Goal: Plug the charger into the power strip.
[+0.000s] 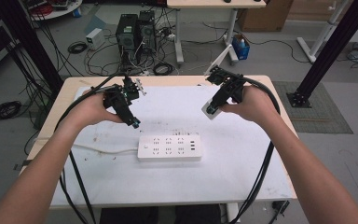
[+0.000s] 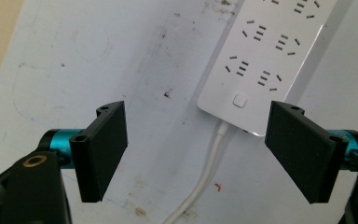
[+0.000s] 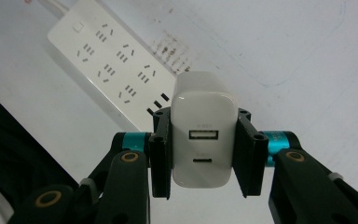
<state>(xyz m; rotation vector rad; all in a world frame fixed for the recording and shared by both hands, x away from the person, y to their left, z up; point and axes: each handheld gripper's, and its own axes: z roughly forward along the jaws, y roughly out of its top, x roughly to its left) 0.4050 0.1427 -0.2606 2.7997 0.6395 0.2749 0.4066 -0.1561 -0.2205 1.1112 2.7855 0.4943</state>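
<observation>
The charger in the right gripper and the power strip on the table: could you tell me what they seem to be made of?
Charger: apparently glossy white plastic, with a bright highlight along its rounded top. Power strip: probably matte white plastic, evenly lit without glare.

The charger (image 3: 199, 140) is glossy smooth white plastic, the power strip (image 1: 169, 148) a matter white plastic, the tongs' (image 3: 199, 154) black pads look like matt plastic, and the desk (image 1: 261, 154) carries a scuffed, stained white sheet, perhaps paper

Black hand-held gripper (image 2: 196, 149) jaws on teal collars, brass-ringed links, trailing black cables, bare forearms.
</observation>
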